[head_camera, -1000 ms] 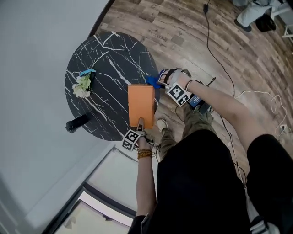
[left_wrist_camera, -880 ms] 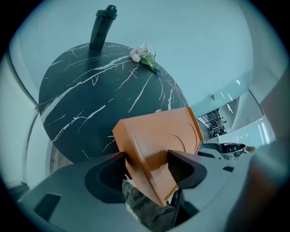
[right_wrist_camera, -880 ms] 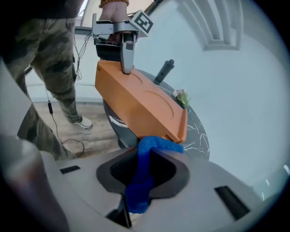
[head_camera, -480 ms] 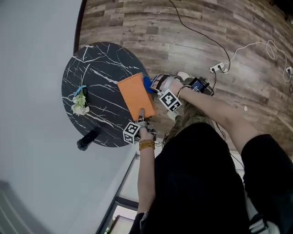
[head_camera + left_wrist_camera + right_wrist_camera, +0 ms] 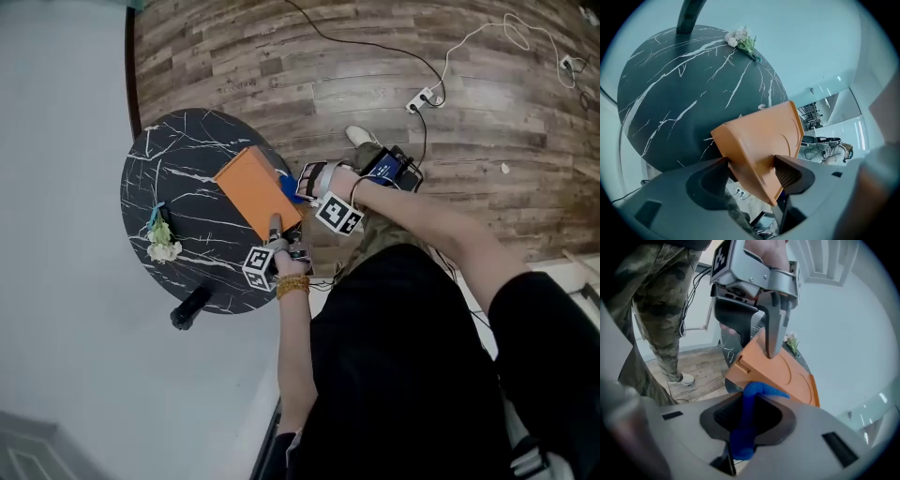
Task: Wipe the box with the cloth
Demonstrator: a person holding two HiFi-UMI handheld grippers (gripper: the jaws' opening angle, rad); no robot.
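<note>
In the head view, the orange box [image 5: 255, 191] is on the round black marble table [image 5: 178, 150], at the side nearest to me, and its near end reaches the rim. My left claw [image 5: 275, 228] is set on this near end, and my right claw [image 5: 300, 185] is at the right side of the box with the blue cloth [image 5: 287, 187]. A small bunch of white flowers [image 5: 161, 246] lies well apart from the box, and a dark cylinder [image 5: 190, 307] shows just beside the rim. The floor [image 5: 375, 75] is of wood planks, with a white cable [image 5: 478, 33] and a power strip [image 5: 424, 97] on it; a pale wall [image 5: 56, 234] is behind the table. In the left gripper view, my jaws stand wide and both pads press on the narrow end of the box; its top is plain orange with curved lines pressed in it. In the right gripper view, my jaws are closed on the cloth, which stands up between them and touches the near edge of the box; one finger of the left claw lies on the top of the box
</note>
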